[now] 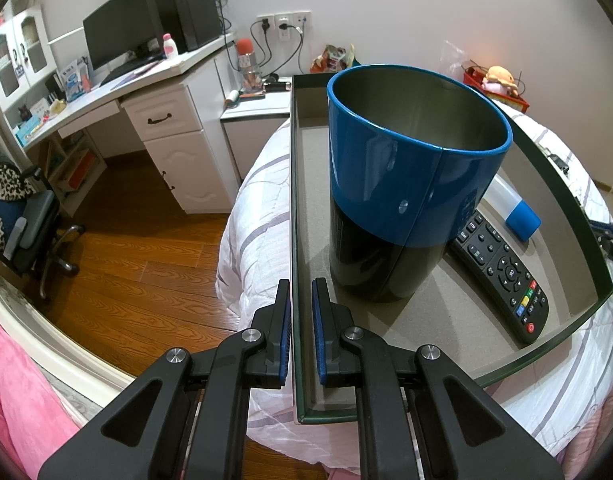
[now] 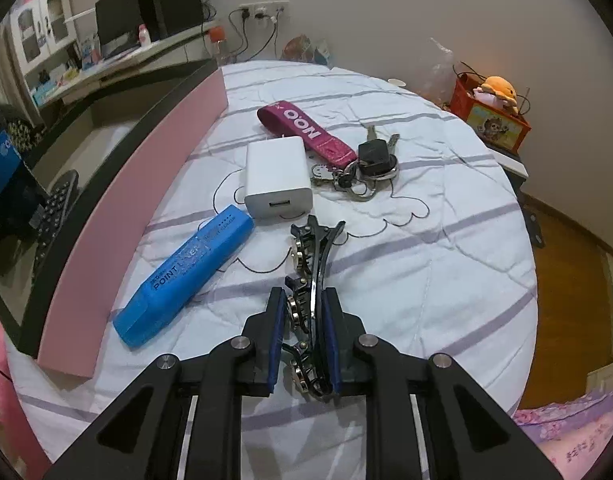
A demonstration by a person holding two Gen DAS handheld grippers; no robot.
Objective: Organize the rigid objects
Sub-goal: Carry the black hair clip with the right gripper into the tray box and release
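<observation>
My left gripper is shut on the left wall of a shallow dark-rimmed box that lies on the bed. Inside it stand a blue and black tin, a black remote and a blue-capped tube. My right gripper is shut on a black hair clip with metal studs, just above the quilt. Ahead of it lie a blue highlighter, a white charger and a key bunch on a pink strap. The box's pink outer wall runs along the left.
A white desk with a monitor stands at the back left, and an office chair sits on the wooden floor. A red crate with a plush toy is beyond the bed's far right. The white striped quilt is bare to the right of the clip.
</observation>
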